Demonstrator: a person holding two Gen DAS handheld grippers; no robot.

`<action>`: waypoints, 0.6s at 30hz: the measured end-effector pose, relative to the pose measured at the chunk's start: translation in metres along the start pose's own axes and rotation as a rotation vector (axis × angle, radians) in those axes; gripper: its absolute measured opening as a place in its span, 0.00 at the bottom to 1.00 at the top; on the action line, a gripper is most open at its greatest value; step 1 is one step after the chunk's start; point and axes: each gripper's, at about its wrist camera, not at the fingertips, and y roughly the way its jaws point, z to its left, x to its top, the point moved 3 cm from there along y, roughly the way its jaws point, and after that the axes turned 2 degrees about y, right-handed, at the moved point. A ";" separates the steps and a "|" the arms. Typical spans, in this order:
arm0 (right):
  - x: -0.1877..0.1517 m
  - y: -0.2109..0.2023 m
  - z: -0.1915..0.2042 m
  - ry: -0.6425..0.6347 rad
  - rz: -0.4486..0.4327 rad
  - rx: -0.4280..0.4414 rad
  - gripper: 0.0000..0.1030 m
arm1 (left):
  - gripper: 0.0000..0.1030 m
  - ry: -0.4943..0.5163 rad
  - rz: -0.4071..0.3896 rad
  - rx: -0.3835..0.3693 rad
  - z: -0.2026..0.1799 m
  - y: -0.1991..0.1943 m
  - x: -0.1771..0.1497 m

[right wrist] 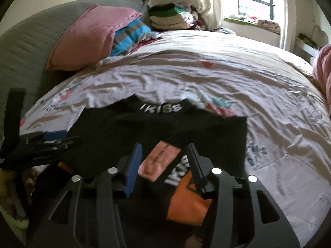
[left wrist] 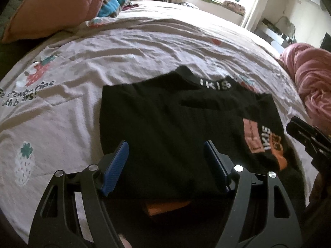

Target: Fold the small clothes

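Note:
A black shirt point(left wrist: 165, 119) with white "IKISS" lettering on its collar and a pink and orange print lies partly folded on the bed; it also shows in the right wrist view point(right wrist: 157, 128). My left gripper point(left wrist: 166, 147) is open, its blue pads spread just above the shirt's near edge, holding nothing. My right gripper point(right wrist: 165, 150) is open over the pink and orange print, empty. The right gripper shows at the right edge of the left wrist view point(left wrist: 306, 136), and the left gripper at the left of the right wrist view point(right wrist: 51, 138).
The bed sheet point(left wrist: 124, 47) is pale with strawberry prints. A pink pillow point(right wrist: 86, 39) and a striped blue blanket point(right wrist: 130, 39) lie at the headboard, beside stacked clothes point(right wrist: 169, 16). A pink cloth heap point(left wrist: 312, 78) lies on the right.

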 end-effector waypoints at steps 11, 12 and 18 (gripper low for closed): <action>-0.026 0.018 0.025 -0.024 0.085 0.078 0.50 | 0.65 0.006 0.046 0.000 0.002 0.009 -0.016; -0.028 0.018 0.026 -0.025 0.087 0.080 0.50 | 0.65 0.005 0.047 0.000 0.002 0.009 -0.017; -0.031 0.021 0.028 -0.021 0.092 0.086 0.55 | 0.65 0.016 0.052 0.008 0.000 0.011 -0.019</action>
